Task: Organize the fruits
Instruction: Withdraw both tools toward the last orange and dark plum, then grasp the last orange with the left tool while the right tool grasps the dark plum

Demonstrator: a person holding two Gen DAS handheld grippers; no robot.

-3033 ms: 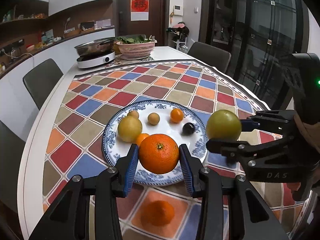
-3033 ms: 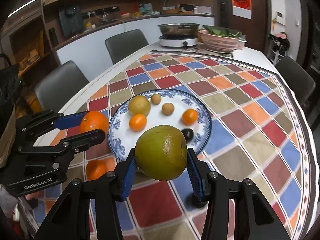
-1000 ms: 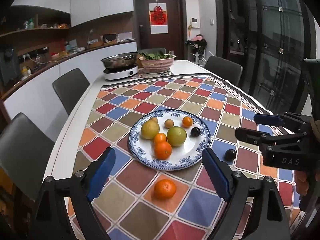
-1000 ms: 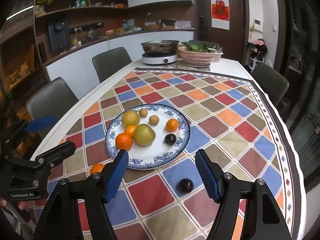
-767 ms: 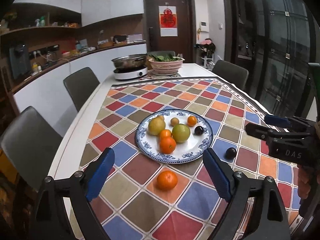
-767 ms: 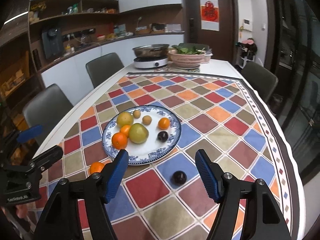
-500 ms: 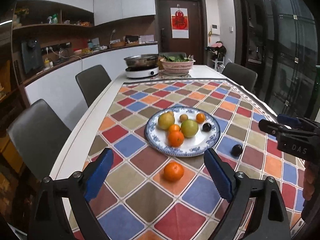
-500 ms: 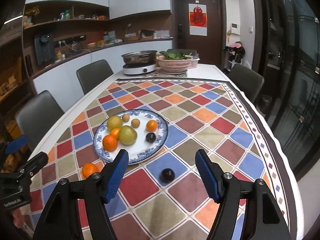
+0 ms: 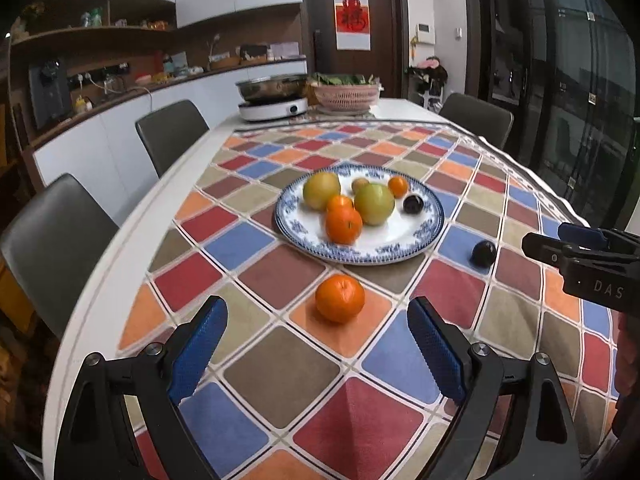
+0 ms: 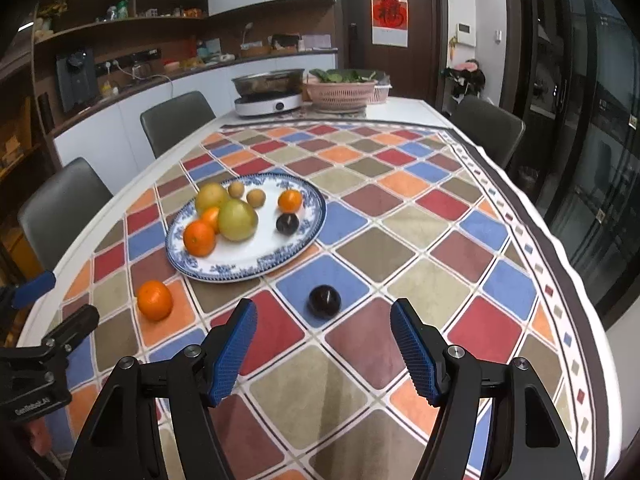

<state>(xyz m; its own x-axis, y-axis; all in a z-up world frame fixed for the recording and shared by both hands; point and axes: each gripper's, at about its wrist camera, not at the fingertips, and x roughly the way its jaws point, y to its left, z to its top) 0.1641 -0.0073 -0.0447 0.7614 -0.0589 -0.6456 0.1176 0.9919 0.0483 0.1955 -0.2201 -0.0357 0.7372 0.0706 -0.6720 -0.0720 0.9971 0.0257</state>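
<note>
A blue-and-white plate (image 9: 424,236) (image 10: 308,228) on the checkered tablecloth holds several fruits: oranges, a green apple (image 9: 374,204) (image 10: 237,220), a yellow fruit and a dark plum. A loose orange (image 9: 340,298) (image 10: 155,299) lies on the cloth in front of the plate, just ahead of my open, empty left gripper (image 9: 316,356). A loose dark plum (image 10: 324,301) (image 9: 484,253) lies just ahead of my open, empty right gripper (image 10: 322,350). Each gripper shows at the edge of the other's view.
An induction cooker with a steel pot (image 9: 274,100) and a pink basket of greens (image 9: 346,94) stand at the table's far end. Grey chairs (image 9: 172,132) line the left side and the far right. The table's edge runs close on the left.
Three seconds ago the left gripper held an orange and the right a green apple over the plate. Both fruits now lie on the plate. Both grippers are open and have drawn back toward the table's near end.
</note>
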